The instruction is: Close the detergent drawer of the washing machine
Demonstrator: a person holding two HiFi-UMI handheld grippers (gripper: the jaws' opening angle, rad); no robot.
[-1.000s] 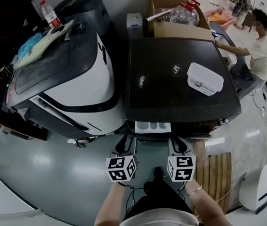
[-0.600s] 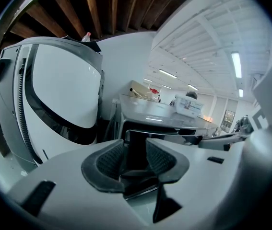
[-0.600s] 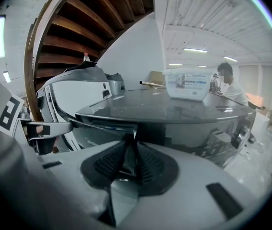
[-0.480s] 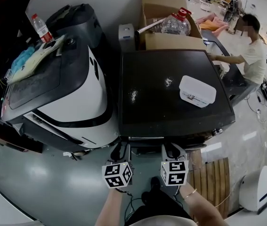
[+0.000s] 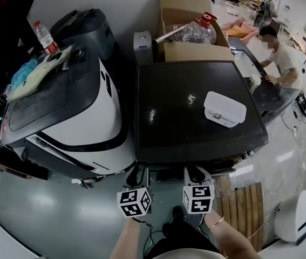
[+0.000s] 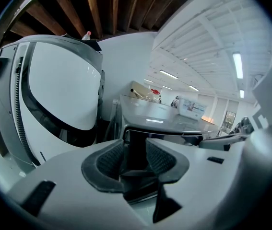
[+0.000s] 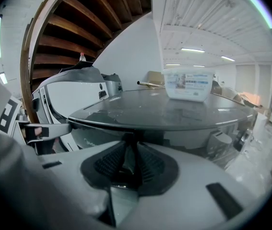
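**Drawer looks home – check before backing off**

Detergent drawer (image 5: 164, 171) sits in the near-left top corner of the dark washing machine (image 5: 179, 134), just under the lid's near edge and btwn my two grippers. From the head view no tray sticks out past the front, so I judge it's shut or v. close to it. The overhang hides the seam, so can't confirm it's flush.

Left gripper (image 5: 138, 172): jaws apart, nothing clamped, only the machine's dark front shows thru the gap. It's right up at the front panel. Right gripper (image 5: 196, 172): jaws together, empty, nose near the front edge just right of the drawer.

Handling, my guess: light plastic tray on short rails, slides easy then stiffens w/ a click at the end. The face is smooth and a bit slick. No need to grip it. Push flat w/ the jaw tips on the middle of the face, square on, since an off-centre shove could rack it in the rails.
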